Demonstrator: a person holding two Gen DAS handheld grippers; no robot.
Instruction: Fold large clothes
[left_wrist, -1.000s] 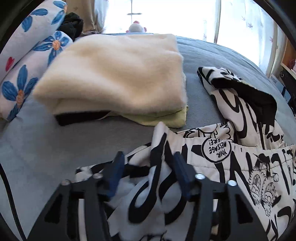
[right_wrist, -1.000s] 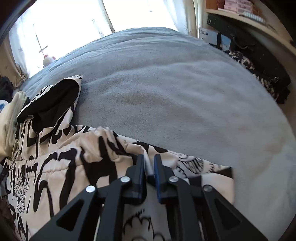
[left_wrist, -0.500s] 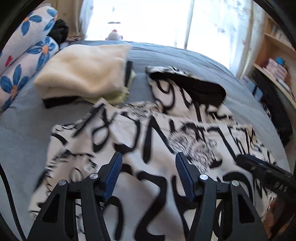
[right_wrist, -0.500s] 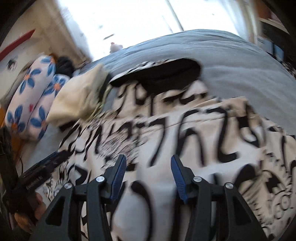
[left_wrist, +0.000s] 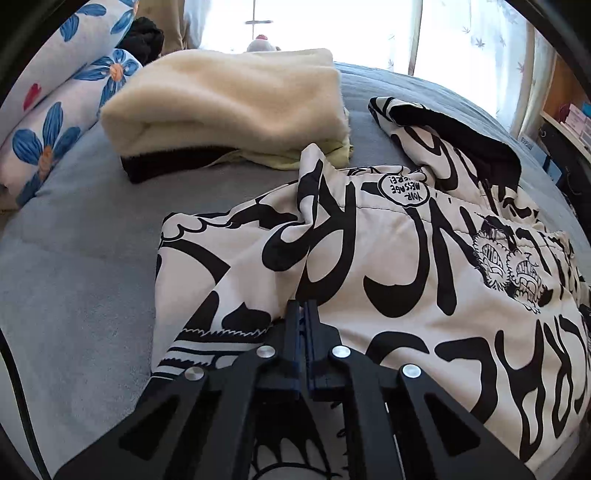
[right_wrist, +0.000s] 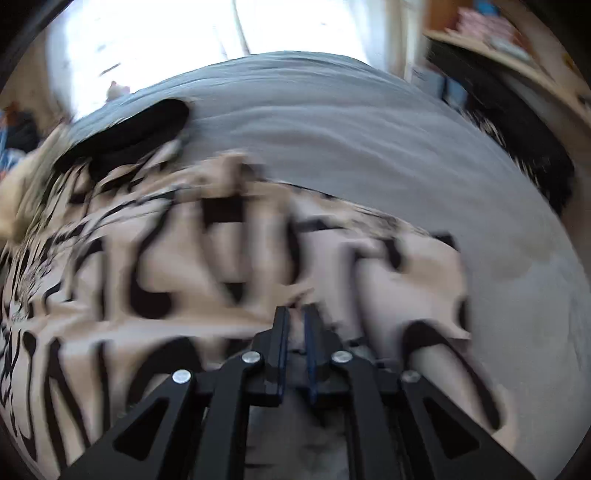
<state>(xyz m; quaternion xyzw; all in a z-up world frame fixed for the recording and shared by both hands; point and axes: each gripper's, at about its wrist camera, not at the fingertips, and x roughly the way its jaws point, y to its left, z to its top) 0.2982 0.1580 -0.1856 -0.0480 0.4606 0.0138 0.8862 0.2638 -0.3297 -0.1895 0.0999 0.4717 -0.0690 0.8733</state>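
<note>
Both open a moment ago, the left gripper (left_wrist: 303, 308) and right gripper (right_wrist: 295, 314) are now pinching the printed hoodie's (left_wrist: 406, 266) near hem, beside the cream stack (left_wrist: 229, 103), starting a fold.

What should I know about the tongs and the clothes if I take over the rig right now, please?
Left tongs: shut on a fold of the black-and-white printed hoodie, near its lower left edge.
Right tongs: nearly closed with hoodie fabric between them; the view is motion-blurred, so the grip is probable only.
The hoodie lies spread on the grey bed, hood toward the window.
Done: a folded stack topped by a cream fleece sits beside the floral pillows.
Left: fold the hoodie; no completed fold shows yet.
</note>
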